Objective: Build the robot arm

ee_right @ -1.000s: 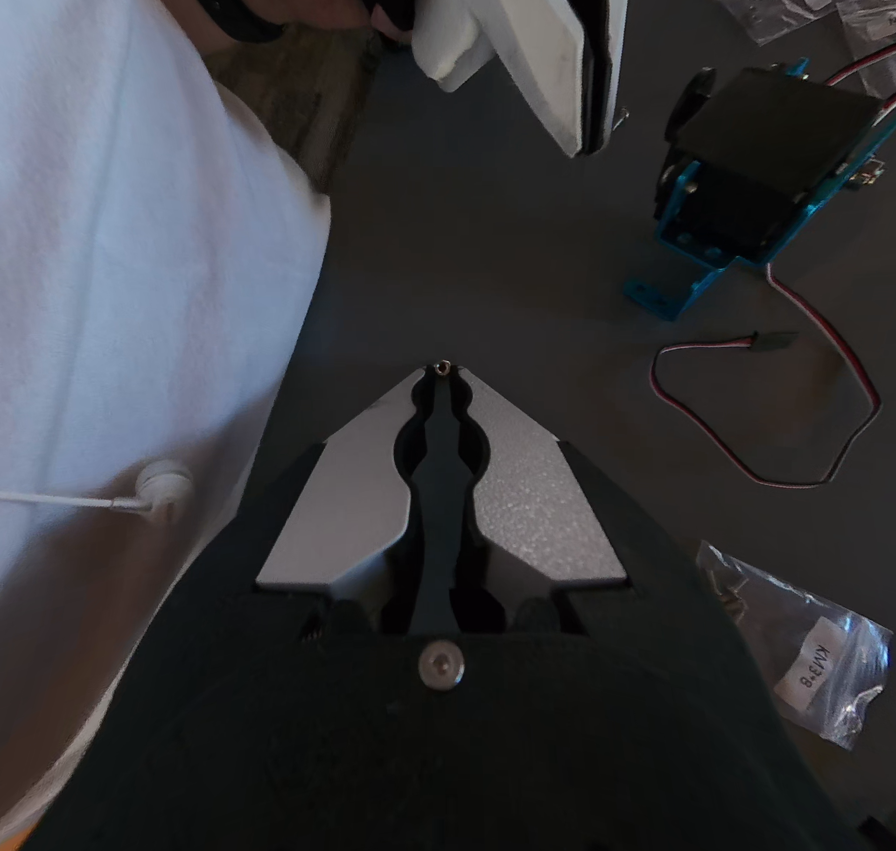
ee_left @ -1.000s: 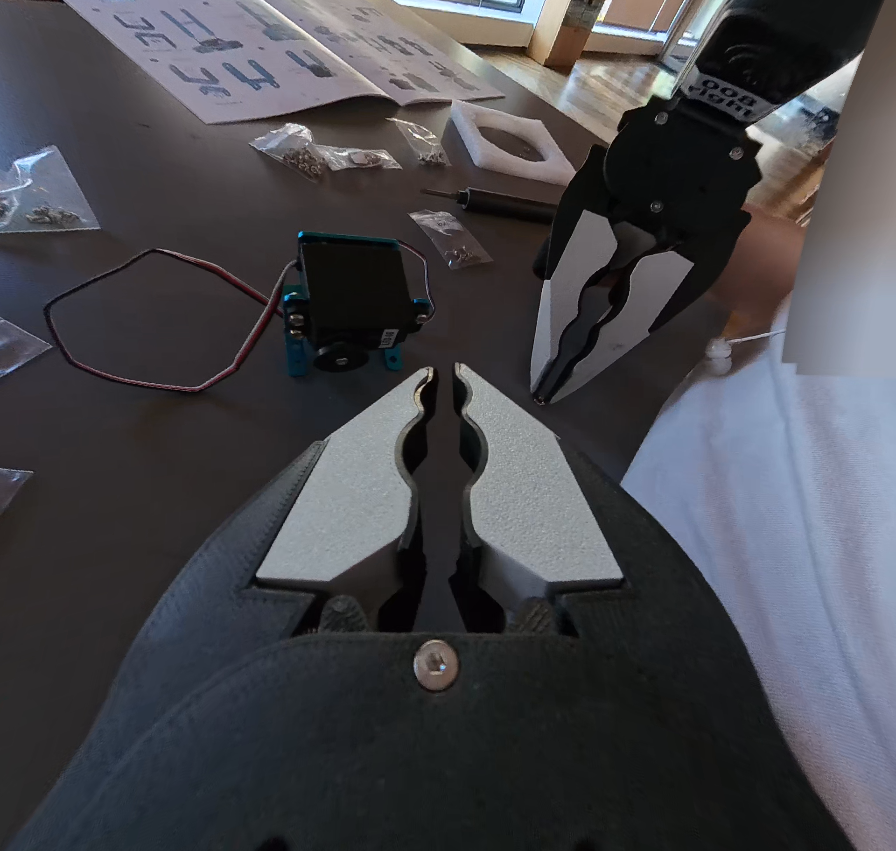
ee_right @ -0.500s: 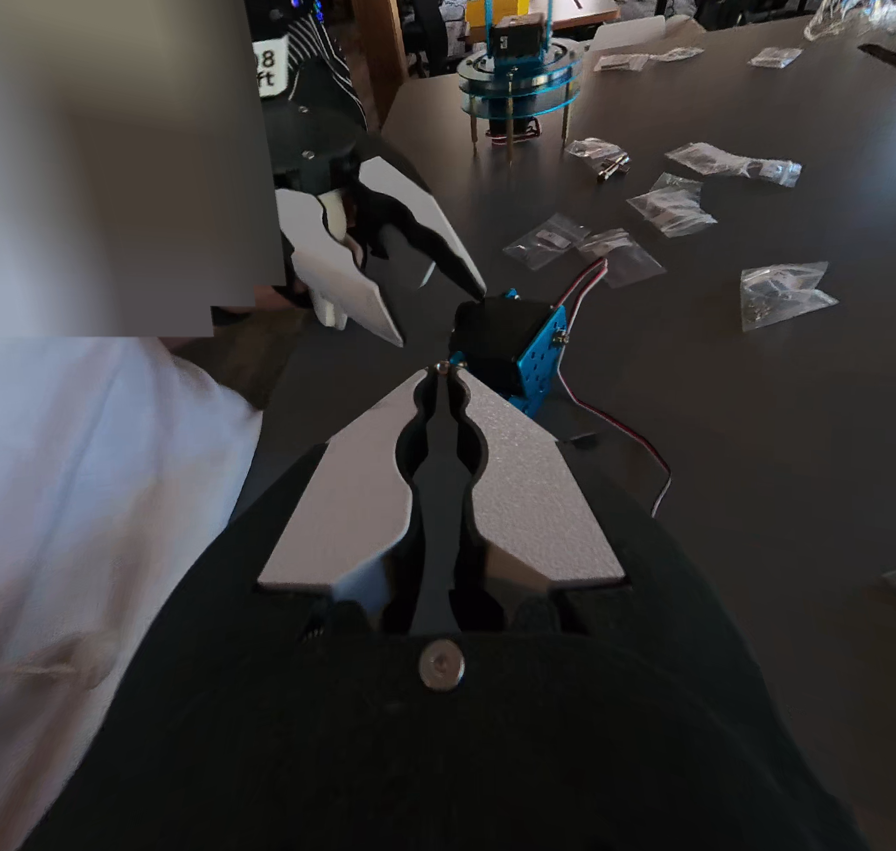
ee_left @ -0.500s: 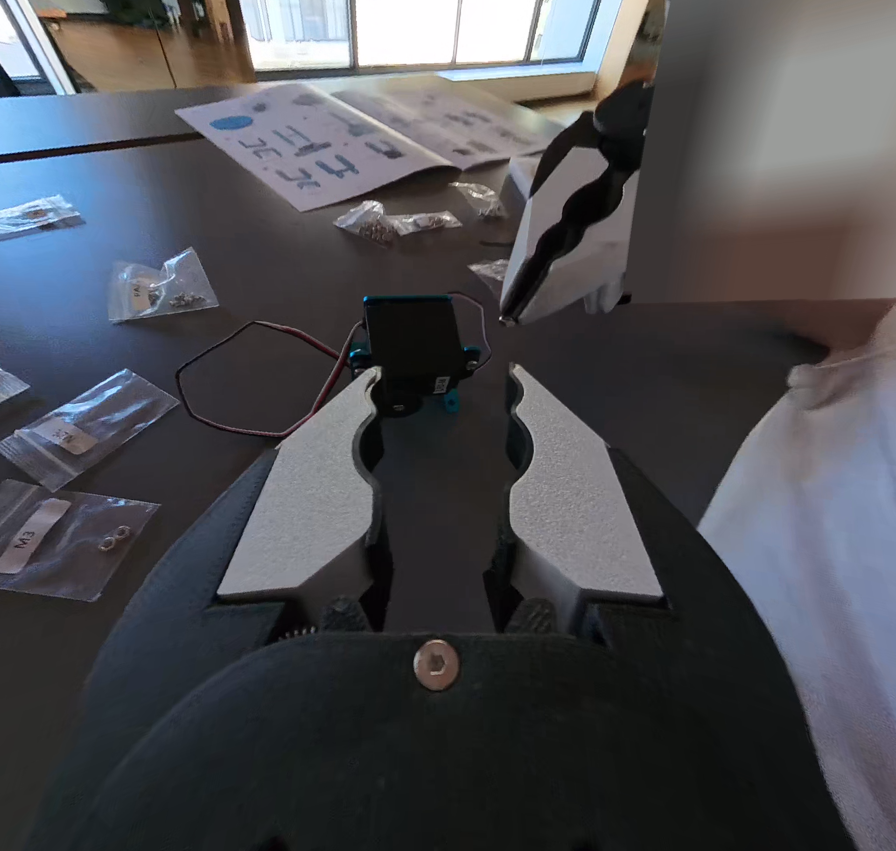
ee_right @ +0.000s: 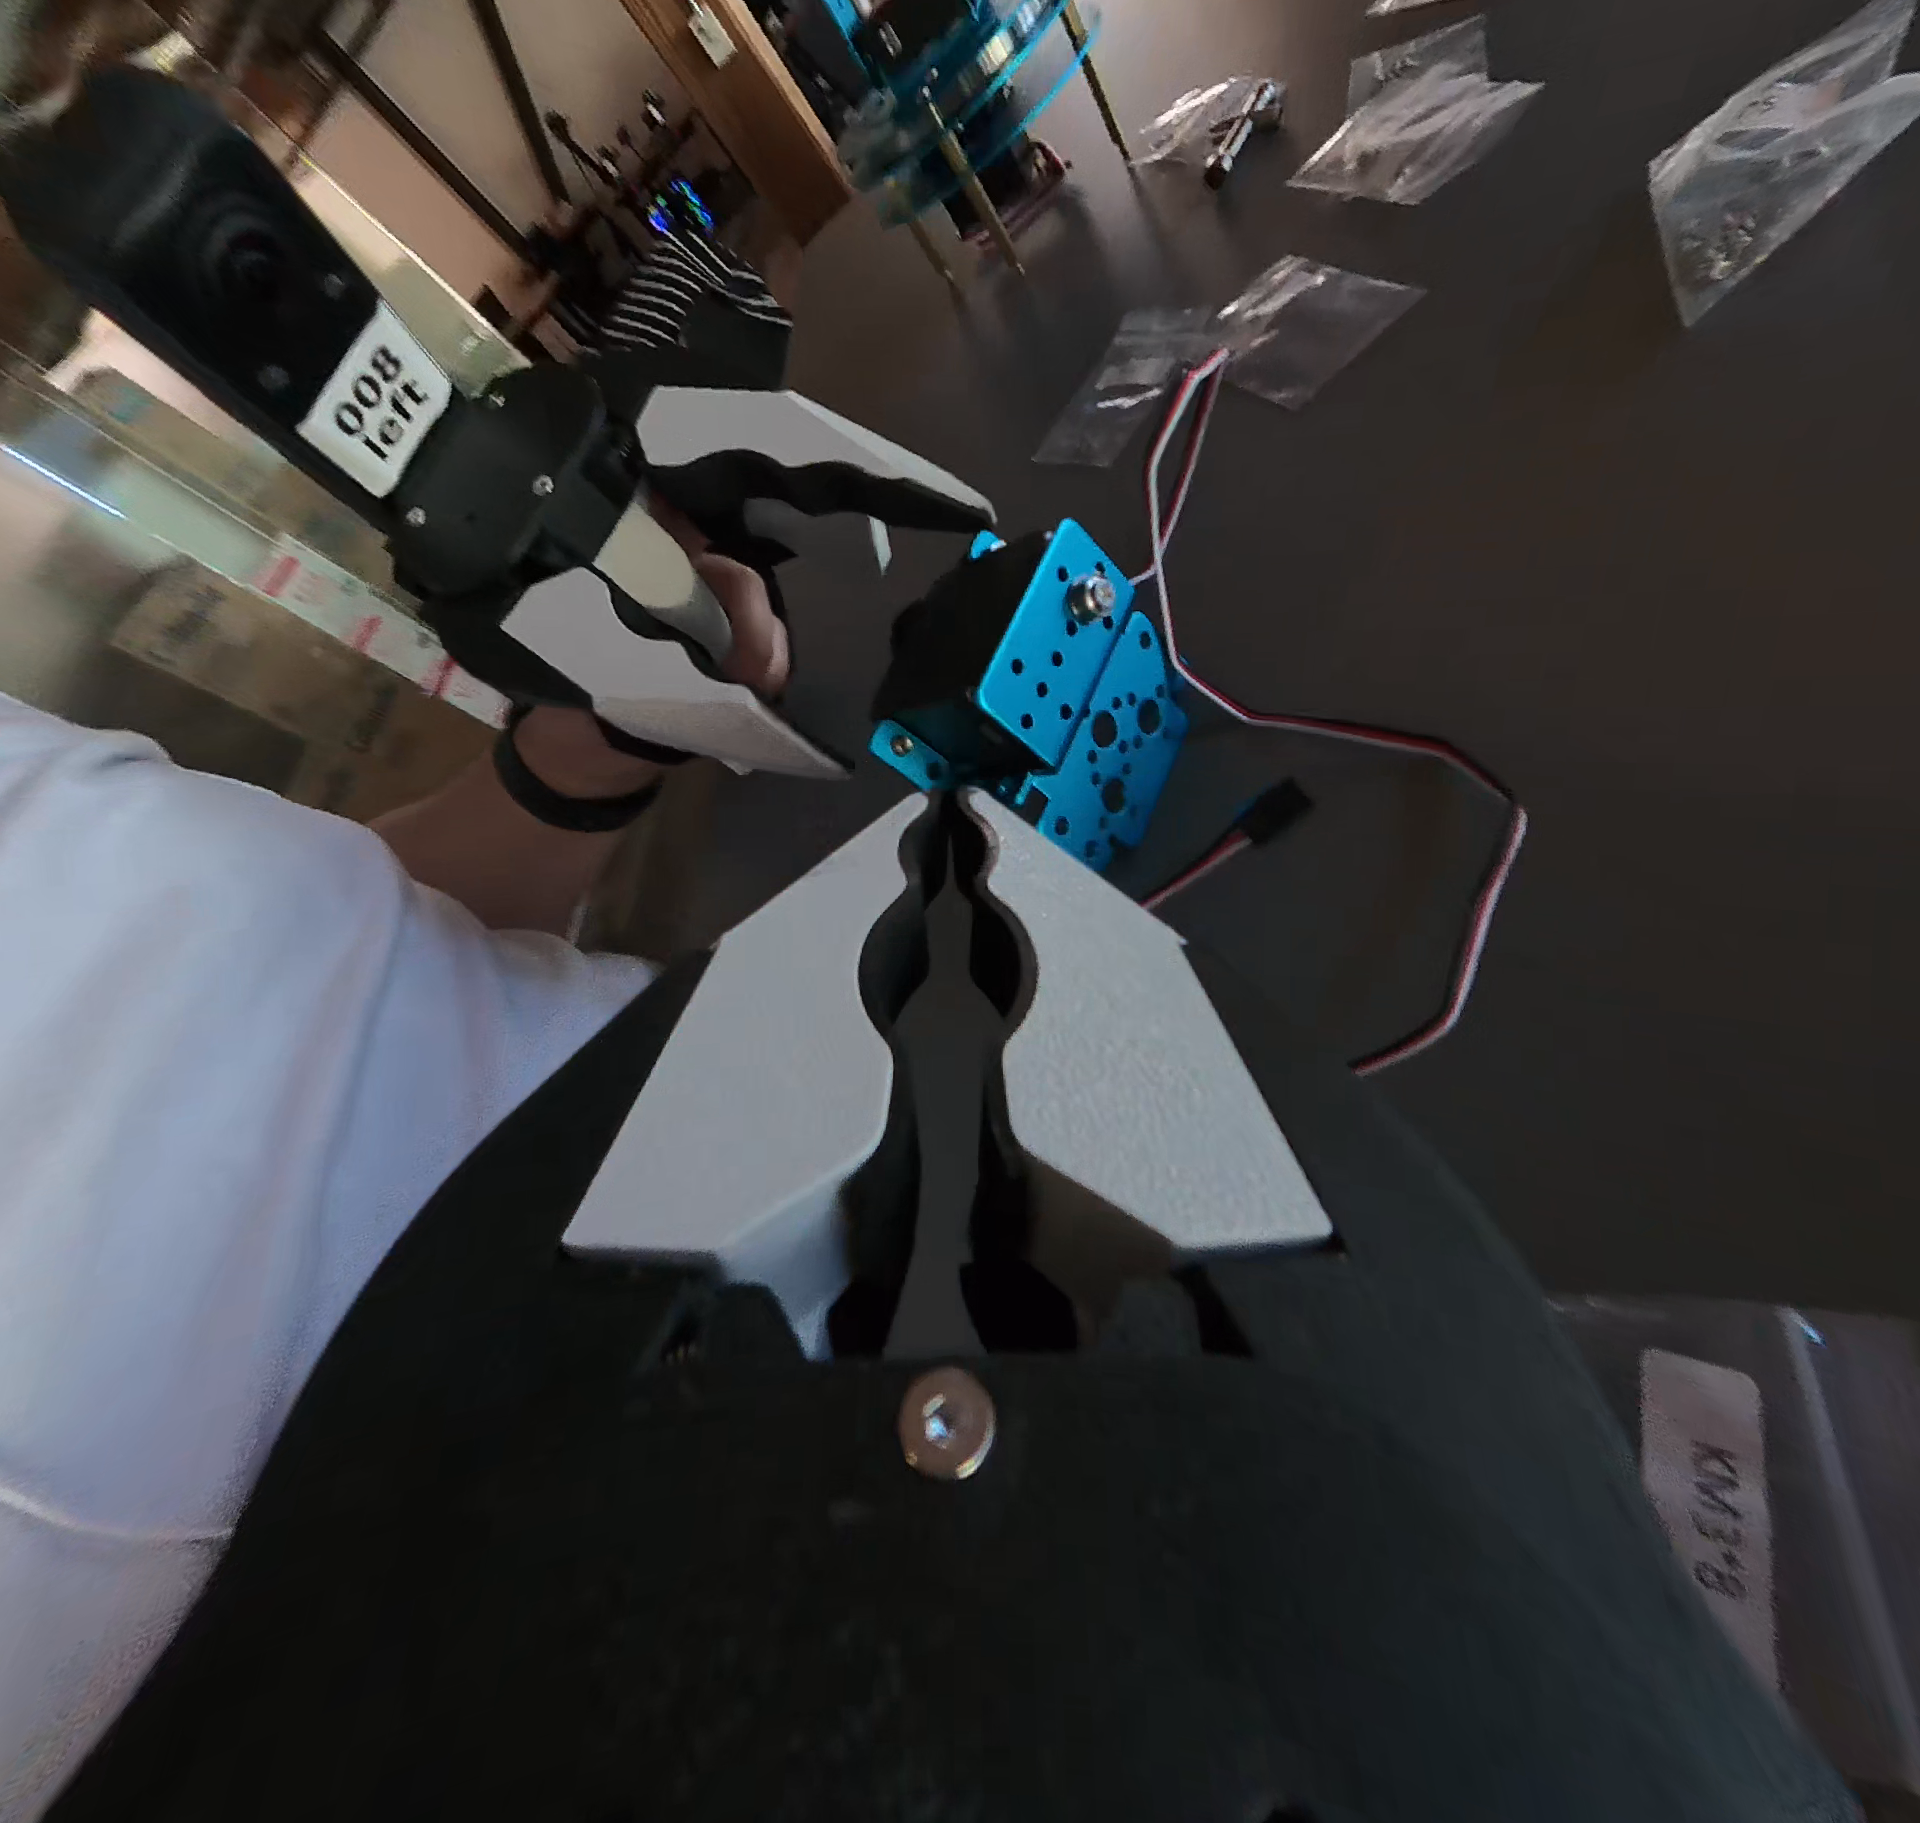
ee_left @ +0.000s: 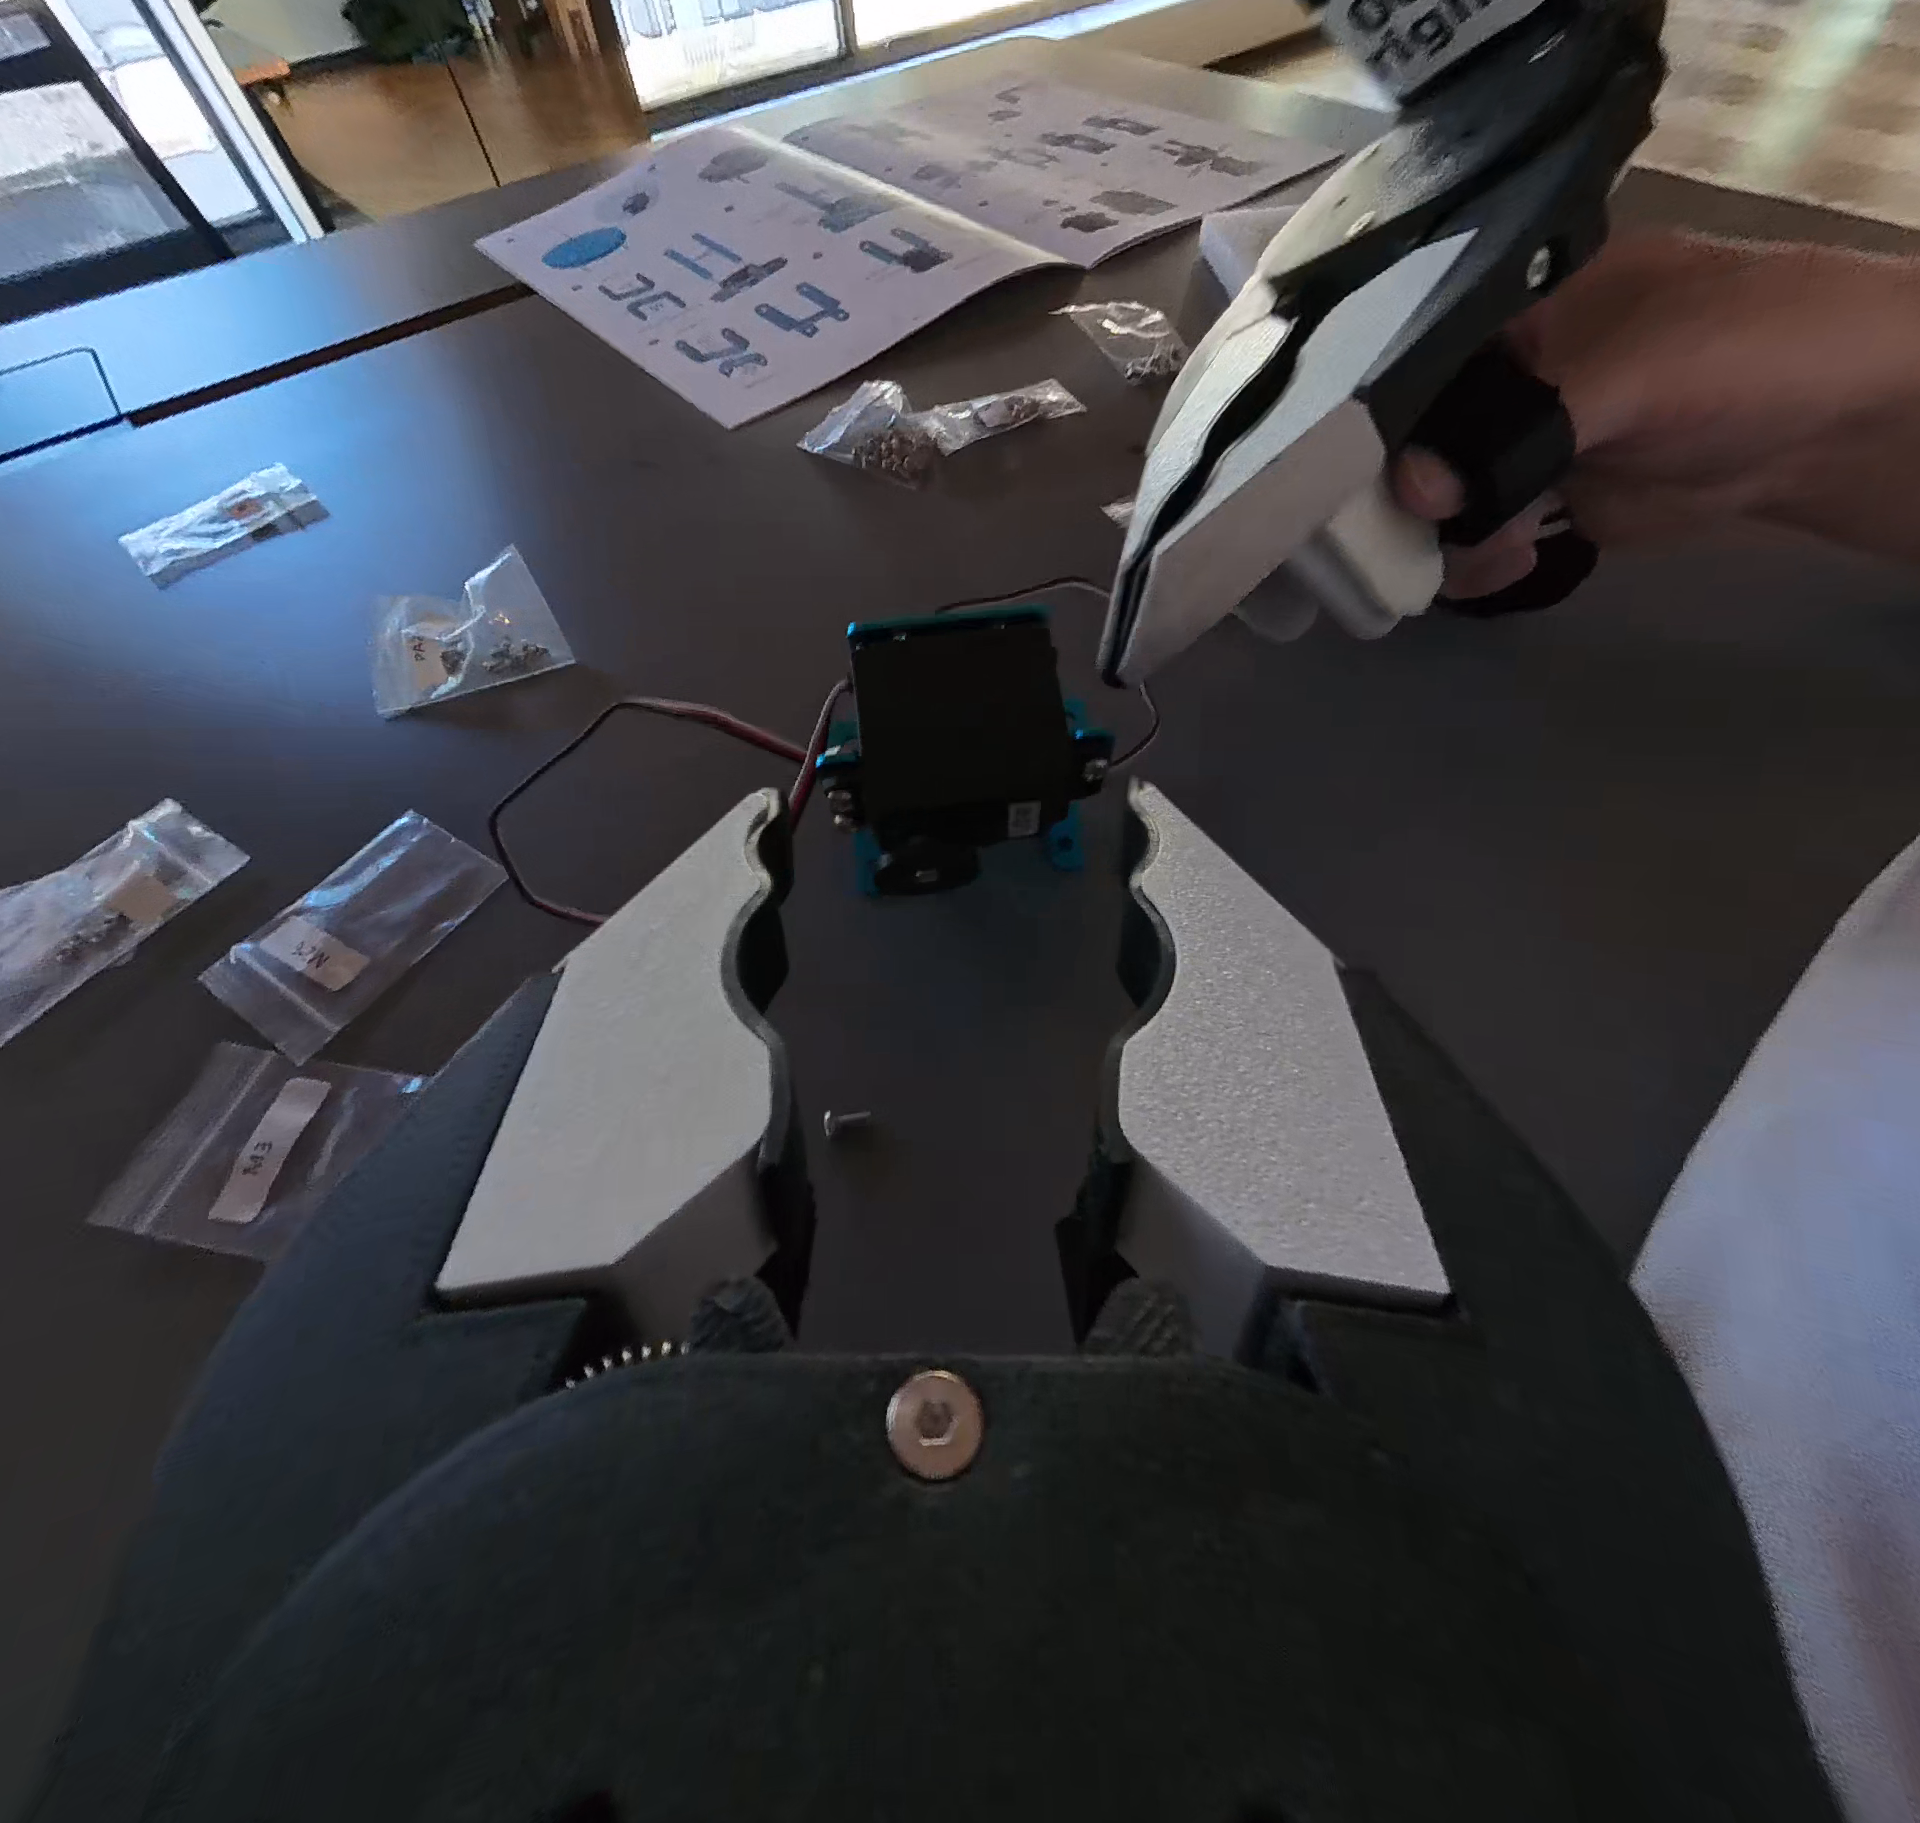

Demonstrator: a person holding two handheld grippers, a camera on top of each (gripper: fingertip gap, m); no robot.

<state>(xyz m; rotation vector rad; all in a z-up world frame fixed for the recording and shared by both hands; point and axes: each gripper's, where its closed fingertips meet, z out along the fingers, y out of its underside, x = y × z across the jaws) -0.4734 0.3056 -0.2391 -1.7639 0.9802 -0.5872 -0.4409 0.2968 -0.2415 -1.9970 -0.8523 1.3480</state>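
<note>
A black servo in a blue metal bracket stands on the dark table, trailing a red, black and white wire. My left gripper is open, its fingertips on either side of the servo's near end without gripping it. It also shows in the right wrist view, straddling the servo. My right gripper is shut, tips against the bracket's lower edge. The small screw it pinched earlier is barely visible there. In the left wrist view its tip is at the servo's upper right corner.
A loose screw lies on the table between my left fingers. Several clear bags of hardware lie around, with an open booklet beyond. A round blue assembly on standoffs stands farther off. A person's white shirt is close. Spacing between my two grippers at the tips: around 4 centimetres.
My left gripper has opened wide and moved up to the servo. My right gripper, still shut, has swung from near the person to the servo's bracket.
</note>
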